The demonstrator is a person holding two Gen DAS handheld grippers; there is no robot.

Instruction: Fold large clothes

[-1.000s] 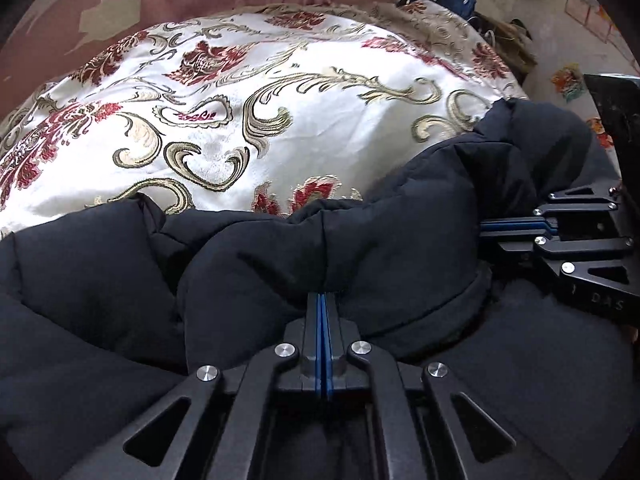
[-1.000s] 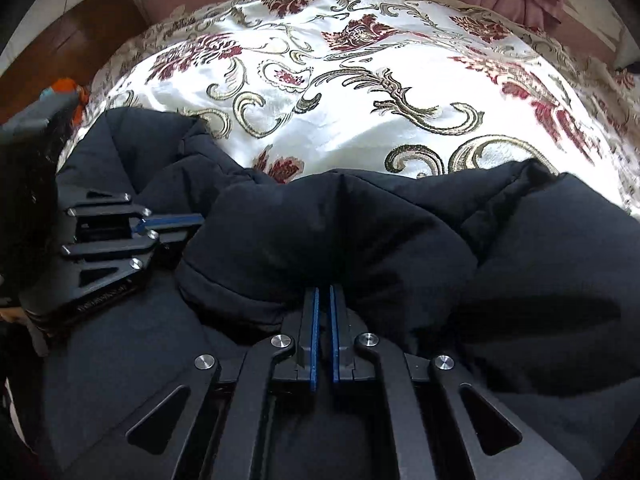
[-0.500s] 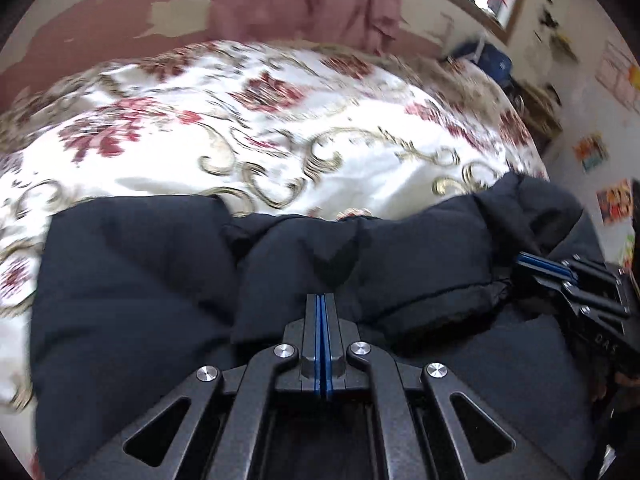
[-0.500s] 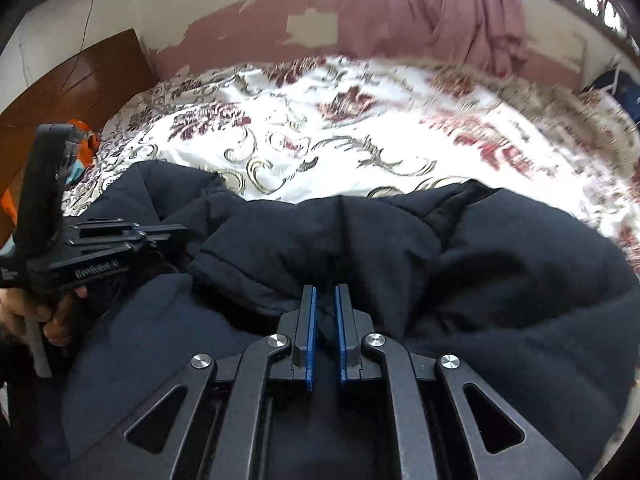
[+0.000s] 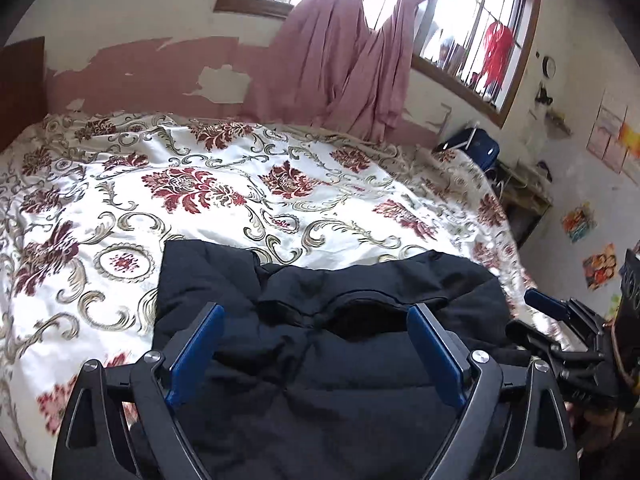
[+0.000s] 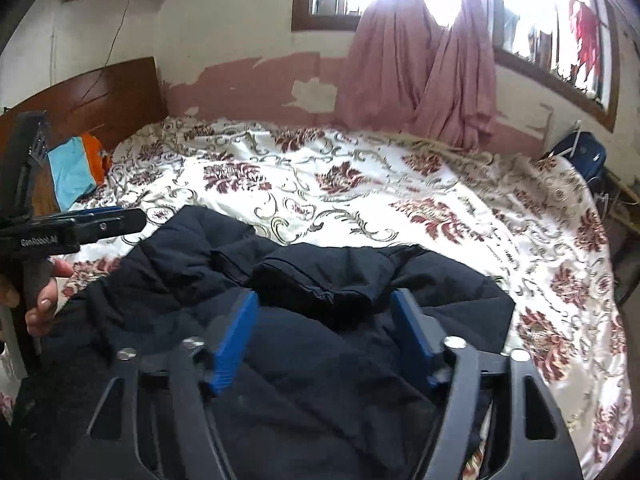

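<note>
A large black padded jacket (image 5: 320, 320) lies folded in a bundle on the near part of the bed; it also shows in the right wrist view (image 6: 304, 320). My left gripper (image 5: 316, 316) is open and empty, raised above the jacket with a blue pad on each side. My right gripper (image 6: 324, 308) is open and empty too, above the jacket's folded sleeve. The right gripper shows at the right edge of the left wrist view (image 5: 560, 320). The left gripper shows at the left edge of the right wrist view (image 6: 100, 224).
The bed carries a white floral bedspread (image 5: 224, 188) stretching far behind the jacket. A wooden headboard (image 6: 88, 96) and an orange and blue cloth (image 6: 76, 168) are at the left. Pink curtains (image 6: 424, 72) hang by the windows. A dark bag (image 5: 472, 148) stands beyond the bed's right edge.
Both grippers have opened and let go of the jacket. Both have lifted and tilted up, so the room and windows now show. The jacket lies folded on the bed.
</note>
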